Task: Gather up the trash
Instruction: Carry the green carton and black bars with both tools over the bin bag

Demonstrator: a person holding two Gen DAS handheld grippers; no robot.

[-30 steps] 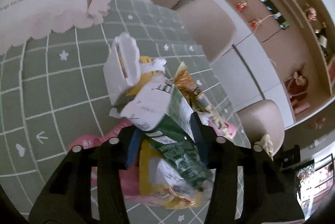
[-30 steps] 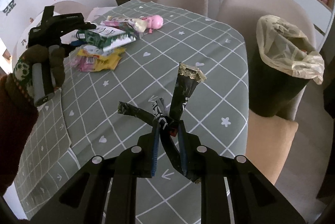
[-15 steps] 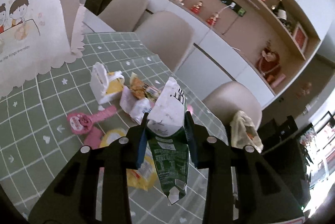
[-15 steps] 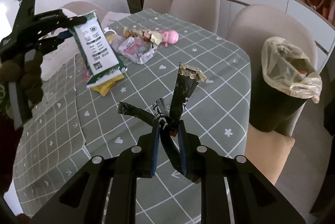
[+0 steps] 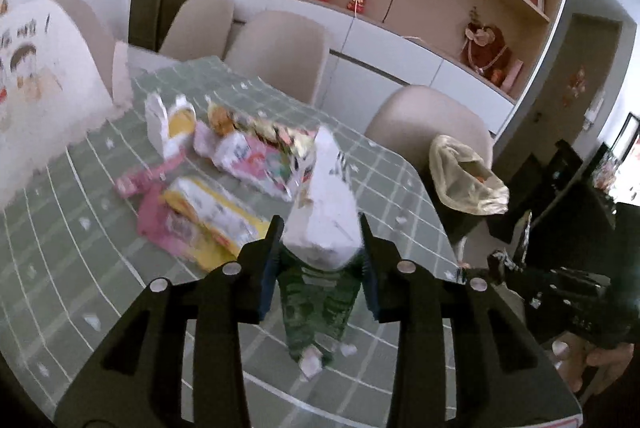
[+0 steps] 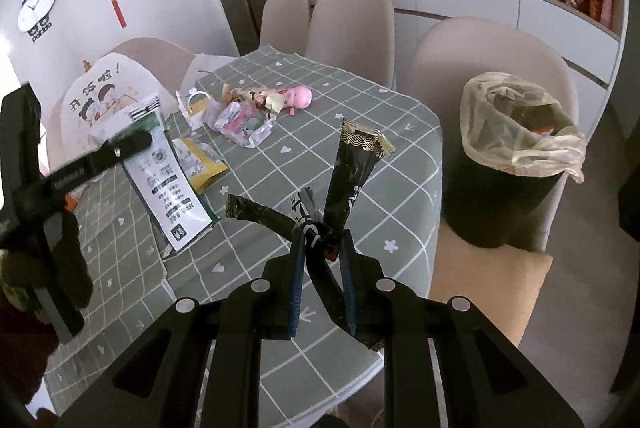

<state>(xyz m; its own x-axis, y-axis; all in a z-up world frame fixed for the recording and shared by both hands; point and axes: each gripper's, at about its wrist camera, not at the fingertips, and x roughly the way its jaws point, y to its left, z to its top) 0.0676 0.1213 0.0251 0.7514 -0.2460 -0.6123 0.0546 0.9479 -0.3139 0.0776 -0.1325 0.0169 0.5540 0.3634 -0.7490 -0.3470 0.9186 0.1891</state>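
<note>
Green-and-white snack bag (image 5: 320, 228) clamped in left gripper (image 5: 320, 248), lifted off the surface (image 5: 60, 268). Dark wrappers (image 6: 352, 164) pinched in right gripper (image 6: 322, 244), fanning beyond its tips. Lined trash bin (image 6: 512, 156) ahead-right of right gripper, beside the surface. More wrappers (image 5: 224, 188) beyond left gripper.

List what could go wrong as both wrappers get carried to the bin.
1. The green-and-white packet hangs long and loose from the left gripper, so it could slip out or snag the table edge.
2. The right gripper pinches the black wrappers only at their bunched base; one of the splayed strips could drop short of the bin.
3. The bin liner sags inward, so a piece may catch on its rim.
</note>
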